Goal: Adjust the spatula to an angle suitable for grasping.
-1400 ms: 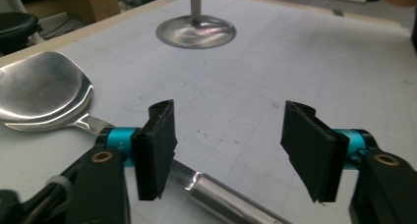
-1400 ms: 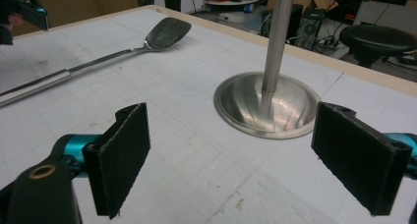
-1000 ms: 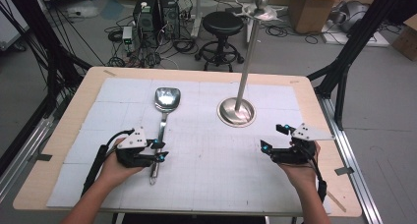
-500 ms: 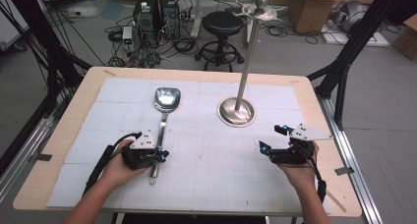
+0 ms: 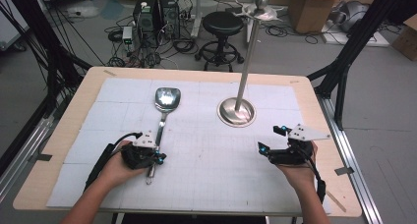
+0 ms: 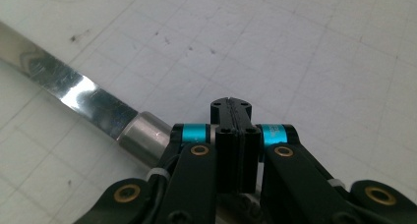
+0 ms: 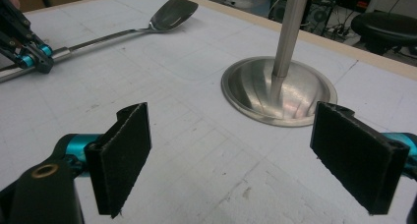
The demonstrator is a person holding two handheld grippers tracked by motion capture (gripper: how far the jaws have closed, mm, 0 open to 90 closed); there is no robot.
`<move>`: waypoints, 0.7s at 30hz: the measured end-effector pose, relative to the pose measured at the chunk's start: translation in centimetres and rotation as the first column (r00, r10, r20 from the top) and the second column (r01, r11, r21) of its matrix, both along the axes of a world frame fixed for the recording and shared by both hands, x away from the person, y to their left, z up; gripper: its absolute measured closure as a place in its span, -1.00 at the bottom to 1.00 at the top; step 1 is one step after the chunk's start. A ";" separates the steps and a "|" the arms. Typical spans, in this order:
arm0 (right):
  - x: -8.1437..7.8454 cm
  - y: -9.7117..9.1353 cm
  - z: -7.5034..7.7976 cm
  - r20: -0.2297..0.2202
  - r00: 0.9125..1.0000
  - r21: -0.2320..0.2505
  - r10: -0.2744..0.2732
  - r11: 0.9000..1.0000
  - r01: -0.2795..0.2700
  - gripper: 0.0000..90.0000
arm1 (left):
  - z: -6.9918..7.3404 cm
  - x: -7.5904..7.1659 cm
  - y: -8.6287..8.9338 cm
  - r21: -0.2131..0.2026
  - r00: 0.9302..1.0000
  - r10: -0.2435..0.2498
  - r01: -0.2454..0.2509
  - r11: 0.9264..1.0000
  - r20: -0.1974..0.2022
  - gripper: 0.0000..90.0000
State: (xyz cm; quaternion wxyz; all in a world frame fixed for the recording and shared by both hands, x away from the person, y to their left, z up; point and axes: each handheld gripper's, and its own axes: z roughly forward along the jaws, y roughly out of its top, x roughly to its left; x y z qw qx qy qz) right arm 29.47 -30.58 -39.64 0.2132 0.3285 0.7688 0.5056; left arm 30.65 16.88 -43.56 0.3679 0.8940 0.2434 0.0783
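The spatula (image 5: 163, 117) lies flat on the white mat (image 5: 206, 180), left of the middle in the high view. Its scoop points to the top of the frame. The left gripper (image 5: 156, 158) sits low on the handle, in the lower left.

In the left gripper view, the left gripper (image 6: 230, 106) has its black tips pressed together with nothing between them. The shiny handle (image 6: 78, 89) runs in from the upper left and slips under the gripper. So I think the grab may have missed.

To do this step well, the left hand should probably open a little, put one pad on each side of the handle, squeeze, then lift slowly and keep the spatula level.

The right gripper (image 7: 231, 160) waits in the lower right, jaws wide apart and holding nothing. The silver stand (image 5: 236, 111) is near it.
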 end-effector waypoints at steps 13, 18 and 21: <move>0.2 0.1 -0.1 -0.006 1.000 -0.004 0.007 1.000 -0.007 -0.68 | 1.0 0.6 3.6 -0.041 0.998 0.070 -0.069 0.997 0.004 0.97; 0.2 0.2 -0.2 -0.009 1.000 -0.008 0.009 1.000 -0.009 -0.68 | 1.0 0.5 4.2 -0.075 0.997 0.073 -0.075 0.994 -0.018 0.98; 0.3 0.4 -0.3 -0.009 1.000 -0.014 0.011 1.000 -0.012 -0.68 | 0.6 0.4 3.5 -0.060 0.999 0.043 -0.045 0.997 -0.027 0.98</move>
